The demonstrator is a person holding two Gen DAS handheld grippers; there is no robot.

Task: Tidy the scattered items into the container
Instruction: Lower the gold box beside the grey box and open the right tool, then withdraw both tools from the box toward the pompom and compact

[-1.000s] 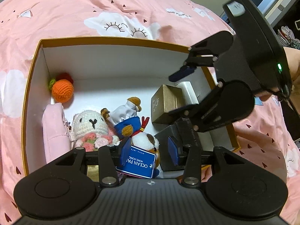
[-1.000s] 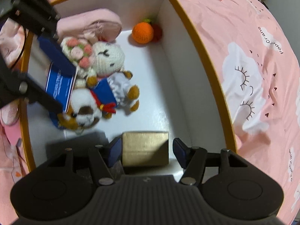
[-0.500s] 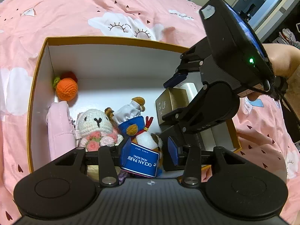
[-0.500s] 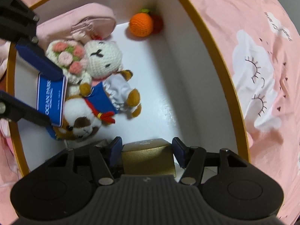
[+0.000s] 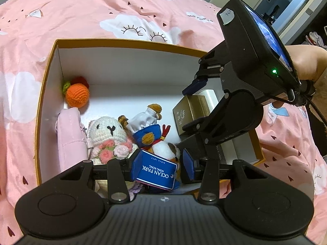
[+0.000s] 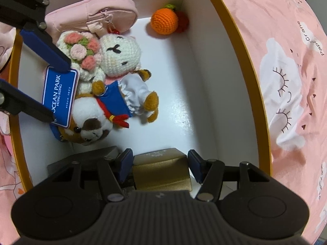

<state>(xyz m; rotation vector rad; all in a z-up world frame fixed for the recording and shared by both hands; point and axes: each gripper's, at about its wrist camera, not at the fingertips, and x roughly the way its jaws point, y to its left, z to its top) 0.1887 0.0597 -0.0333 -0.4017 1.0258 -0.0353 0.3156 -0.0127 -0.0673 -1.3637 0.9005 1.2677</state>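
Two claws of mine hang over the gold-rimmed white box (image 6: 206,94). My left gripper (image 5: 161,164) clamps the blue "OCEAN PARK HONG KONG" tag (image 5: 156,171), lower centre; my right gripper (image 6: 159,164) seemingly grips the gold carton (image 6: 161,169).

The blue tag (image 6: 60,97) on the plush dog (image 6: 87,120) reads "OCEAN PARK HONG KONG" with "since 1977" in smaller print — white letters inside a white border. From the left wrist view the same tag (image 5: 157,171) shows upside down. On the pink bedsheet (image 5: 102,6) beyond the box that holds the dog, "Paper Crane" is printed on a white cloud — repeated on further clouds, one beside the box in the right wrist view (image 6: 318,38). The gold box (image 5: 187,112) near the dog carries an emblem and marks too small to read.
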